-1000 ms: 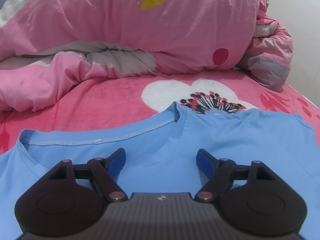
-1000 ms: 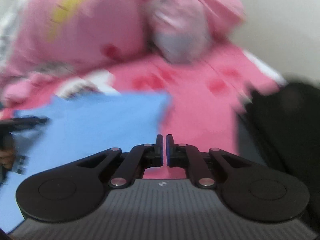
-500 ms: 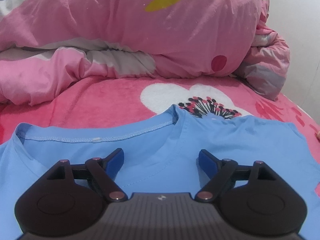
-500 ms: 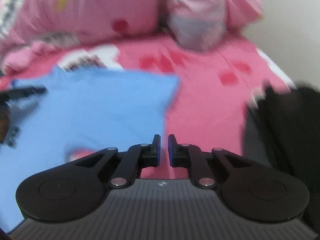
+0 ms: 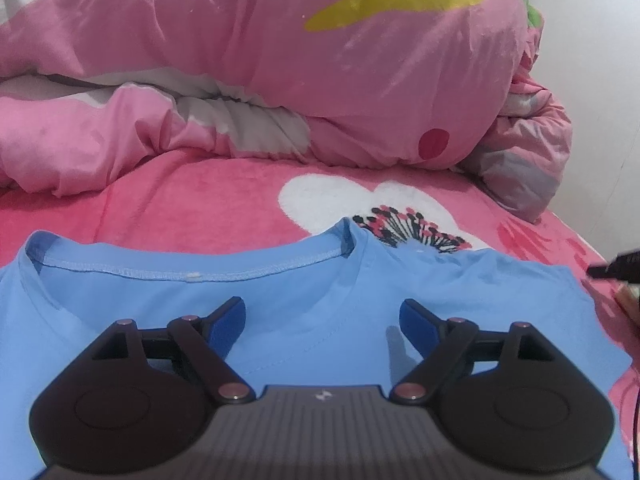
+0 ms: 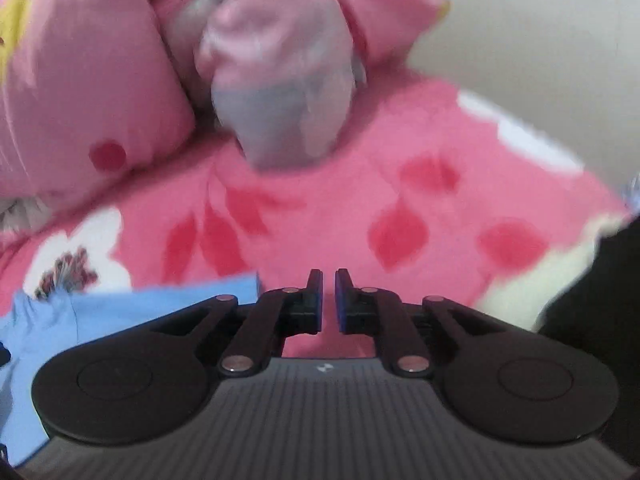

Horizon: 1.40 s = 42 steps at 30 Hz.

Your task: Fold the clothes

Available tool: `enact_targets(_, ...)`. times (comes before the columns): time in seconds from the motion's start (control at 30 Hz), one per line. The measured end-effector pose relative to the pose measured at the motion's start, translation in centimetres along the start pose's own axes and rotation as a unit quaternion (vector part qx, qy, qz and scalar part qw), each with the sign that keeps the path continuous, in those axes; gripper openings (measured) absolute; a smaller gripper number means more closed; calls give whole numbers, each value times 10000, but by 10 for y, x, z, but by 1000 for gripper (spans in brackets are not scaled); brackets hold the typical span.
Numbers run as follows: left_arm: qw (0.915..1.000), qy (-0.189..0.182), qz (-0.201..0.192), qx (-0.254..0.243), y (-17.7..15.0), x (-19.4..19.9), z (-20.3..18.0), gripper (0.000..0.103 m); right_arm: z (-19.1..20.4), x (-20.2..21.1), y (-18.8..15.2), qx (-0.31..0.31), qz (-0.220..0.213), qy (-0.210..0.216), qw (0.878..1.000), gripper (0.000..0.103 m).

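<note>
A light blue T-shirt [image 5: 360, 276] lies flat on the bed, its neckline [image 5: 192, 274] facing the bedding heap. My left gripper [image 5: 322, 312] hovers open over the chest just below the collar, with nothing between its blue pads [image 5: 226, 322]. In the blurred right wrist view, only the shirt's right edge [image 6: 120, 308] shows at lower left. My right gripper [image 6: 328, 280] sits past that edge over the pink blanket, its fingers shut to a narrow slit and holding nothing. A dark tip [image 5: 616, 268] pokes in at the right edge of the left wrist view.
A crumpled pink quilt [image 5: 280, 60] with a carrot print is heaped behind the shirt. The bed is covered by a pink floral blanket [image 5: 180, 200]. A white wall [image 5: 596, 80] runs along the right. A black object [image 6: 600, 300] sits at the bed's right side.
The right gripper swung right and forward, off the shirt toward the bed's right side, and its fingers parted slightly. The left gripper stayed open and barely shifted.
</note>
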<state>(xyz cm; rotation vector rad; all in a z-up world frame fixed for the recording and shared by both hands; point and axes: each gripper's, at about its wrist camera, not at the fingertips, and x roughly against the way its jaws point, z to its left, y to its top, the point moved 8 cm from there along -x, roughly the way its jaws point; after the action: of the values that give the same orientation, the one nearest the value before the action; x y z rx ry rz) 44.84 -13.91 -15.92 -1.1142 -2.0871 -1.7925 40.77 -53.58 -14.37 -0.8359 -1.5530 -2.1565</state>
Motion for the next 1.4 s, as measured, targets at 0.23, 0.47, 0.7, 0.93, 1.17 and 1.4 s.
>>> enact_targets(0.23,10000,-39,-77,39,2,5,0,85,191,10,-43,1927,458,2149,9563,7)
enact_targets(0.47,9992,-214,-135,305,2,7,7,85,220,-66,-65,2563,837,1796,9461,1)
enact_targets(0.7,9983,-318,-181,463,3,8,11,85,212,-45,-39,1986,647,2156,9539,7)
enact_targets(0.93,9982,-349,-164,449,2,9,10,85,261,-46,-78,2706,1206,2800,9132,5)
enact_targets(1.17,9970,-447,-199,601,2,9,13,85,256,-60,-50,2275,973,2780,9282,9)
enact_targets(1.4,9967,-451,-234,635,3,10,14,85,281,-77,-74,2209,1504,3331,9042,9)
